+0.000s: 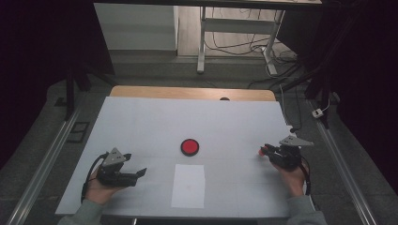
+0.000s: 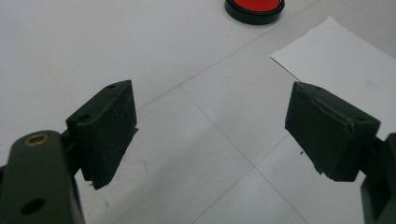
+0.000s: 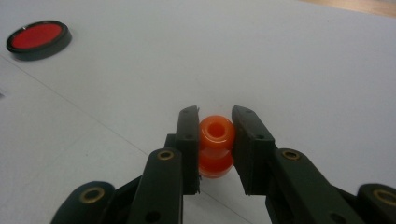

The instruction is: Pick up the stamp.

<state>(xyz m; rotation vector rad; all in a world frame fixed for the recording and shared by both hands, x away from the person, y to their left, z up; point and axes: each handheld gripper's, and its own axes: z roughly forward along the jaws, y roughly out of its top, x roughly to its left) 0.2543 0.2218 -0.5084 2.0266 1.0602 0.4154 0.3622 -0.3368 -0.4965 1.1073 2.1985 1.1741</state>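
Observation:
My right gripper (image 3: 215, 126) is shut on a small orange spool-shaped piece (image 3: 216, 144) with a hole in its top, held just above the white table top. From above, that gripper (image 1: 265, 151) sits at the table's right side with the orange piece (image 1: 262, 151) at its tip. At the left side my left gripper (image 1: 141, 173) rests low on the table, jaws wide apart. Between its black fingertips (image 2: 109, 126) lies only bare table. A round black disc with a red top (image 1: 189, 146) lies near the table's middle, between the two grippers.
A white sheet of paper (image 1: 188, 185) lies in front of the red disc, near the front edge. The white table top (image 1: 155, 122) has a wooden strip along its far edge. Beyond it stand a desk frame and loose cables on the floor.

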